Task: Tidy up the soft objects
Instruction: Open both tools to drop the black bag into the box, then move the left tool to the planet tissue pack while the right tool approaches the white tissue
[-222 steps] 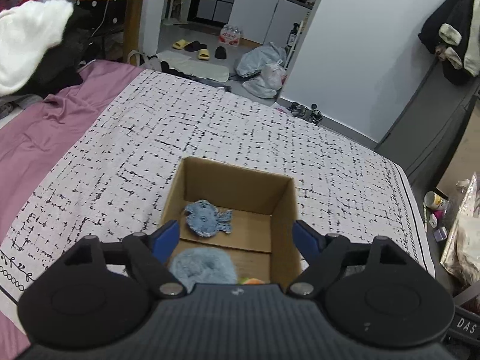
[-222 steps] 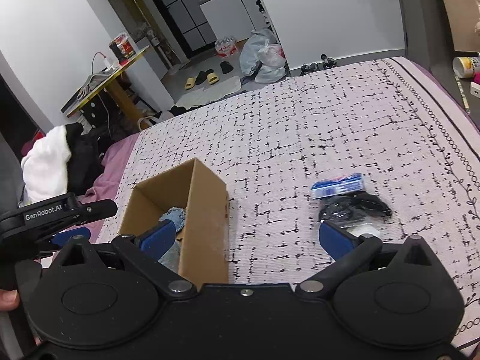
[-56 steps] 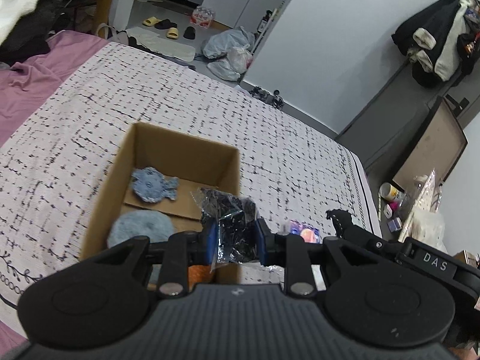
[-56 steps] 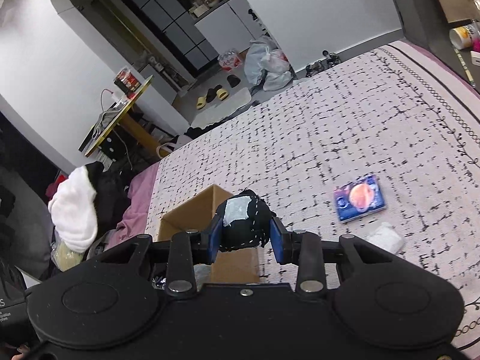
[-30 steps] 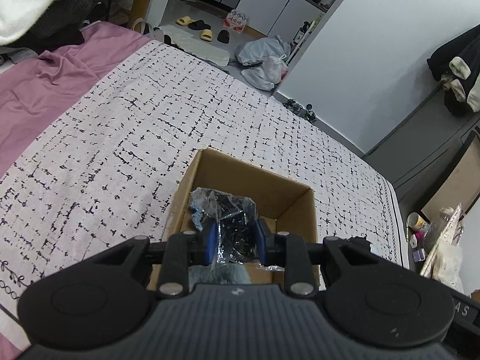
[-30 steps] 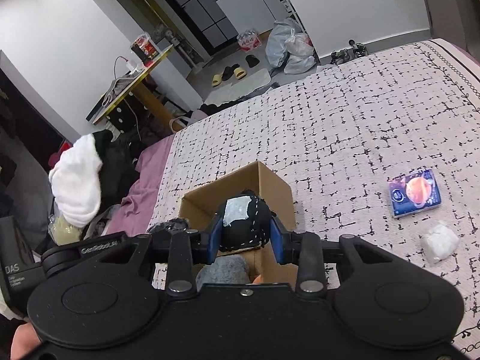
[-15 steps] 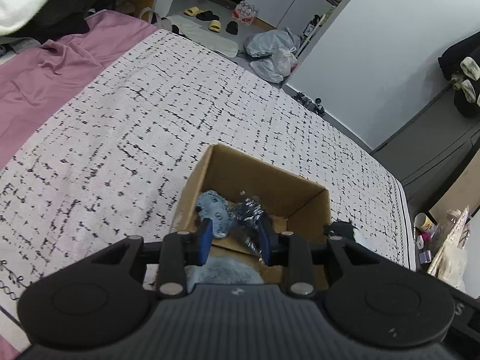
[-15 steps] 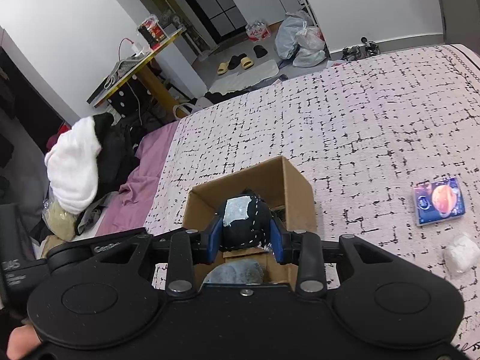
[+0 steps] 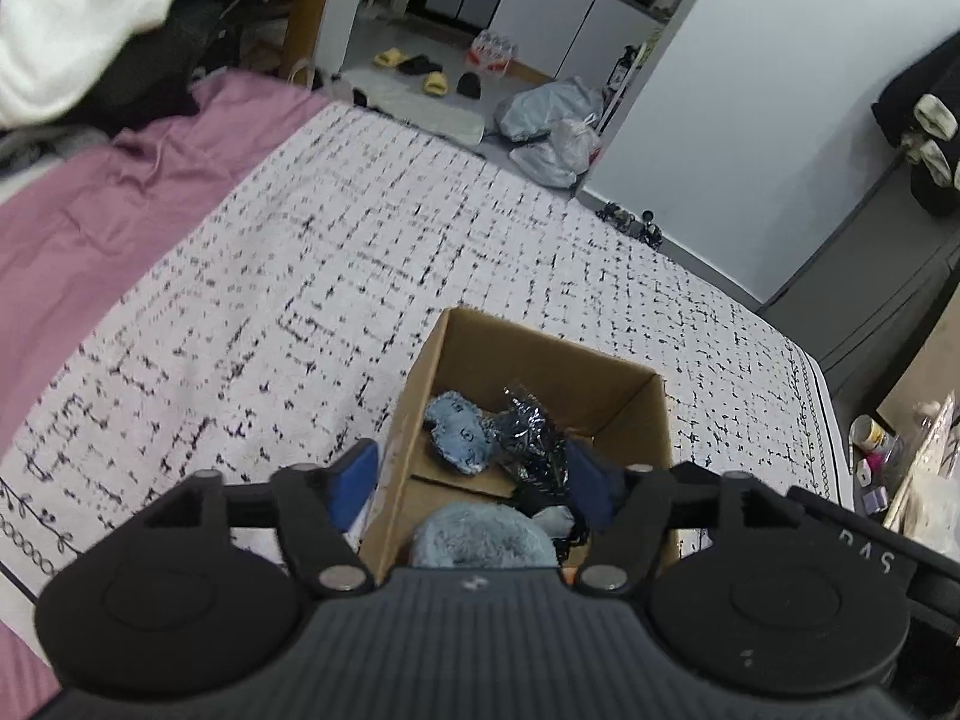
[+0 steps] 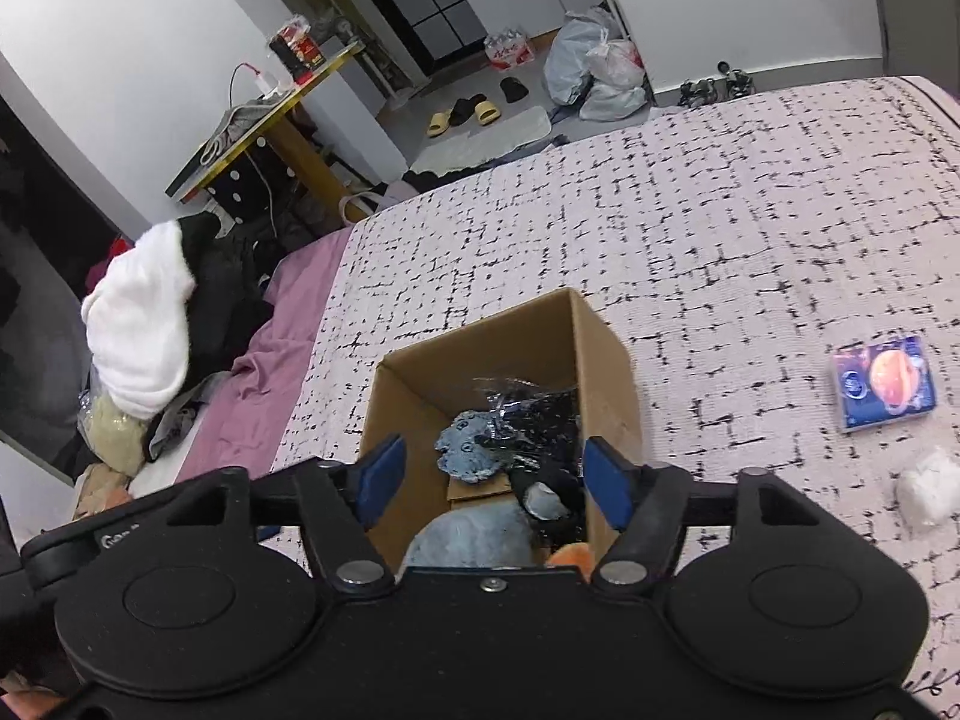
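An open cardboard box (image 9: 600,372) (image 10: 600,360) stands on the patterned bedspread. Inside lie a blue fish plush (image 9: 453,432) (image 10: 465,444), a black crinkly packet (image 9: 531,438) (image 10: 534,414), a fluffy blue-grey item (image 9: 480,540) (image 10: 468,534), a black-and-white soft ball (image 10: 549,498) and something orange (image 10: 573,558). My left gripper (image 9: 474,483) is open and empty over the box's near end. My right gripper (image 10: 495,474) is open and empty just above the box. A blue packet with an orange planet (image 10: 885,381) and a white wad (image 10: 927,480) lie on the bed to the right.
Pink sheet (image 9: 90,210) and a pile of white and black clothes (image 10: 150,324) lie at the left. A yellow-edged table (image 10: 264,114), slippers and plastic bags (image 10: 600,66) are on the floor beyond the bed. A grey cabinet (image 9: 888,276) stands at the right.
Both grippers opened. The black crinkly packet left my left gripper and the black-and-white ball left my right gripper; both now lie in the box.
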A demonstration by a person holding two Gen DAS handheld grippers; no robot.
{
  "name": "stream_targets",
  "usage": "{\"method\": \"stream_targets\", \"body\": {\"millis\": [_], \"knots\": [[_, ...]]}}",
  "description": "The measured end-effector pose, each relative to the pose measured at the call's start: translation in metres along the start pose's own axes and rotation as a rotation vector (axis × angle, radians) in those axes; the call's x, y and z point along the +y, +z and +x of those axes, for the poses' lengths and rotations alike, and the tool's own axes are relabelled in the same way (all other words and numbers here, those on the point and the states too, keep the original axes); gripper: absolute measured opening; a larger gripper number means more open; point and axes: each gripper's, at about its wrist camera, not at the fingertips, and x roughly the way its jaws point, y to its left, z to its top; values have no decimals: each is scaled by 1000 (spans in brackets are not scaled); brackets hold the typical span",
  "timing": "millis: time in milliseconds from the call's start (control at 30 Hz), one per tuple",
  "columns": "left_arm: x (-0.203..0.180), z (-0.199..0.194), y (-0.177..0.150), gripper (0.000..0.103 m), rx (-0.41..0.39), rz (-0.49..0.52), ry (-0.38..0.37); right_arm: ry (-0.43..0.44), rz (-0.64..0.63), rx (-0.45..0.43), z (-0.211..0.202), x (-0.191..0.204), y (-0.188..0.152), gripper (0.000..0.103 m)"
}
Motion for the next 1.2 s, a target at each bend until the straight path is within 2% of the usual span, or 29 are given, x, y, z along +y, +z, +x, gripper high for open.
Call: {"method": "stream_targets", "body": {"millis": [67,467,733,1200], "knots": [[-6,-5,-2,78,-23,17,15,0,15,-6,-7,-6,-1,78],[-33,-19,-14,81,-32,76,45,-28,25,-47,-47,-40,-4,94],[-50,-27,-24,81,-45,101,45,-47,-9,-75,-71,-61,-7,101],[-92,-31,-43,81,-34,162,39,-61,12,-90,-99,-109,-11,102]]}}
